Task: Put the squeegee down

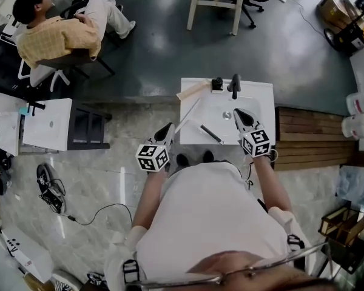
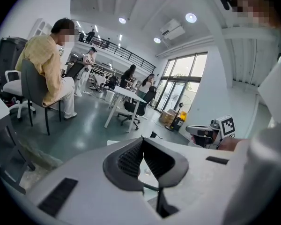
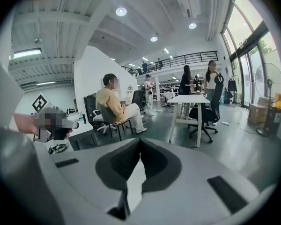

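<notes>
the squeegee (image 1: 211,133), which i take to be the slim dark tool, lies flat on the white tabletop (image 1: 261,96). it sits near the front edge, in front of the faucet (image 1: 234,85). in the head view its long axis runs on a diagonal, from upper left to lower right. nothing grips it.

the left hand-held gripper (image 1: 168,130) hangs off the tabletop's left front corner. the right hand-held gripper (image 1: 241,115) is over the right part of the tabletop. the squeegee lies between them and below both, its left end toward the left one and its right end toward the right one. neither looks clearly nearer.

in the left gripper view, the left hand-held gripper (image 2: 143,142) has its jaws pressed together at the tips with nothing between them. in the right gripper view, the right hand-held gripper (image 3: 140,142) is likewise pressed together and empty. both point out over the room rather than down at the tool.

a thin white stick (image 1: 189,113) lies on the left part of the tabletop, apart from the squeegee.

by this layout the putting down looks done, and what remains is only to draw the hands clear.
</notes>
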The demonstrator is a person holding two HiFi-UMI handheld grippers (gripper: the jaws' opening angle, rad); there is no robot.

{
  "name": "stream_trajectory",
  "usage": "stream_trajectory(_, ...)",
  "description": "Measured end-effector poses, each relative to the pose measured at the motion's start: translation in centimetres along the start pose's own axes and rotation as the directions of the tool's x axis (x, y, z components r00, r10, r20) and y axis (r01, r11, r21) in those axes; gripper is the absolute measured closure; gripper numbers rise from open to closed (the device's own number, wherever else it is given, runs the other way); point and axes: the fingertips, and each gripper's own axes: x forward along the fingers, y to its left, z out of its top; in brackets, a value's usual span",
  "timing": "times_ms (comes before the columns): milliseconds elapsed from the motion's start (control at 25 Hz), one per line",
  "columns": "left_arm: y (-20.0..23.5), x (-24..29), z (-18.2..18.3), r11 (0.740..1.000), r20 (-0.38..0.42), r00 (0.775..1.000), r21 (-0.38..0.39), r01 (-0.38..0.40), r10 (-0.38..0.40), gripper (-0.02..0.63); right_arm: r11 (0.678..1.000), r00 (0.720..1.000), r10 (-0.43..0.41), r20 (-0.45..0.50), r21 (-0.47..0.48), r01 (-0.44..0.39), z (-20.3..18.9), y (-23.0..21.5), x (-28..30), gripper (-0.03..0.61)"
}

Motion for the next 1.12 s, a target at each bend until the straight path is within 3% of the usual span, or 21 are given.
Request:
stream_trajectory(280, 0.3, -0.1, 1.5, 1.0, 0.025, 1.0, 0.015, 0.0, 0.0, 0.609, 0.998, 0.993, -0.068, 0.096, -0.008, 0.069, 2.6, -0.9, -2.5, 0.574)
stream_trajectory(520, -0.1, 0.0, 2.3, 1.0, 0.039, 0.999, 0.023, 0.02, -0.021, 0.609, 0.994, 0.988, -0.108, 0.114, 0.011, 0.107, 2.8, -1.8, -3.2, 0.574)
stream_trajectory(1120, 0.0, 0.3, 2.6, 1.0, 0.043, 0.999, 0.008, 0.03, -0.031, 0.609, 0.993, 0.986, -0.118, 0.117, 0.033, 0.115, 3.0, -2.2, -3.0, 0.574)
